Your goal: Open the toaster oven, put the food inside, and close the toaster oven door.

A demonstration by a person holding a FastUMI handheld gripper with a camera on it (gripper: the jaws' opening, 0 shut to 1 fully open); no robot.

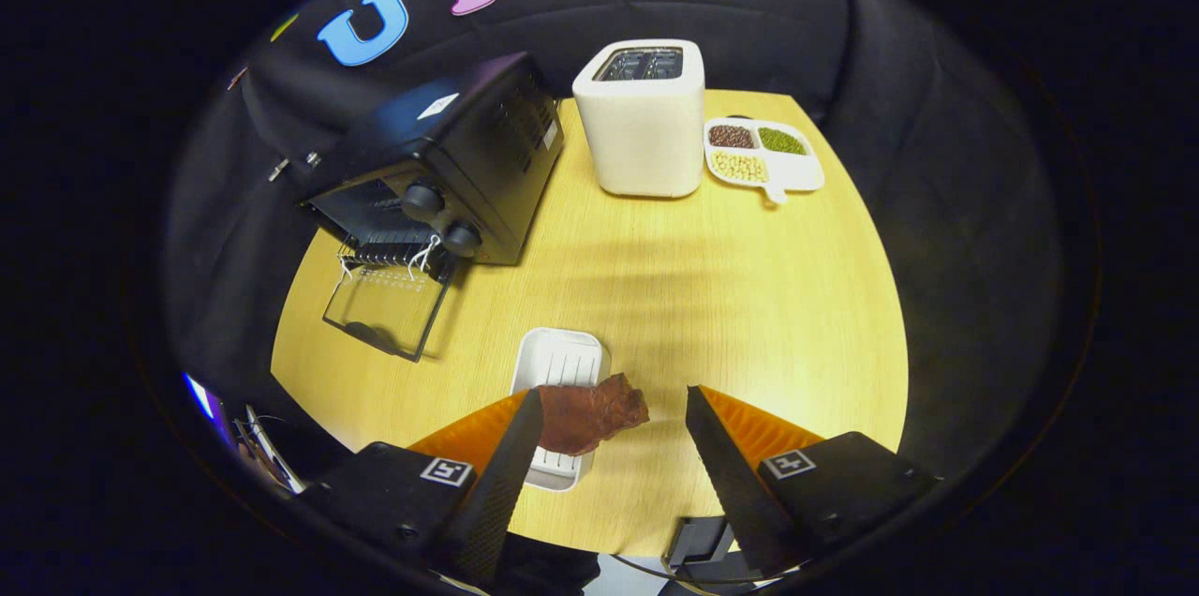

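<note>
The black toaster oven (450, 156) stands at the far left of the wooden table (749, 296), beyond my fingers. Its glass door (386, 307) is folded down flat and the wire rack shows inside. A brown, ragged piece of food (590, 413) lies over a small white ribbed tray (557, 362) just ahead of me. The food touches the inner side of my left finger, while the right finger stands well apart from it. My gripper (614, 394) is open wide. Whether the food rests on the tray or hangs off the left finger I cannot tell.
A white pop-up toaster (642, 123) stands at the back middle of the table. To its right sits a white divided dish (796, 172) holding three sorts of beans. Bare wood stretches between the tray and the oven door.
</note>
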